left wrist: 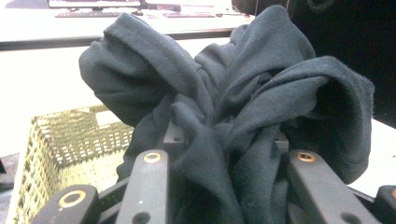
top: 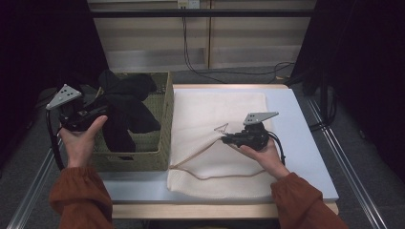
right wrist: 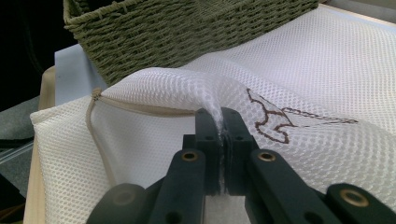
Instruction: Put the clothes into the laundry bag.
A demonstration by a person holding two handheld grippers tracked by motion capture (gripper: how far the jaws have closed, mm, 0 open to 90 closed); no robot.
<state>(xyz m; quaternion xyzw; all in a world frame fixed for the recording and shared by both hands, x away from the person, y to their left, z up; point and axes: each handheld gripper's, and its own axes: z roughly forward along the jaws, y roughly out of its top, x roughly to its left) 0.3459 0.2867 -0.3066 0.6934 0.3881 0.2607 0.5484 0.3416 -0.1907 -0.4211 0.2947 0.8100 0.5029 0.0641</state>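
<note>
Black knit garment [left wrist: 233,116]: bunched between the jaws of my left hand-held gripper [top: 98,113], which is clamped on a thick fold of it. It hangs above the woven green basket [top: 165,112], its lower end trailing inside the basket, seen from the high view. Soft, limp, likely to sag and swing.

White mesh laundry bag [top: 215,102]: lies flat on the bench [top: 305,143], just beside the basket on its right. Beige drawstring cord [right wrist: 95,135] runs along the edge nearest me; a small brown line motif [right wrist: 271,123] is printed on the upper layer.

Right hand-held gripper [top: 224,139]: jaws nearly together, pinching a ridge of the bag's top mesh layer and tenting it off the layer beneath, as its own view shows.

Woven green basket: stands at the left of the bench, touching or nearly touching the bag's edge; I cannot tell which.

Step in hand, as I judge it: garment lifted out of the basket, bag being held ready to receive it.

Next move, as I judge it: carry the garment across to the bag's cord edge while my right gripper raises the top layer enough to open a mouth. Whether that mouth is open yet I cannot tell; the pinch sits away from the cord edge.
</note>
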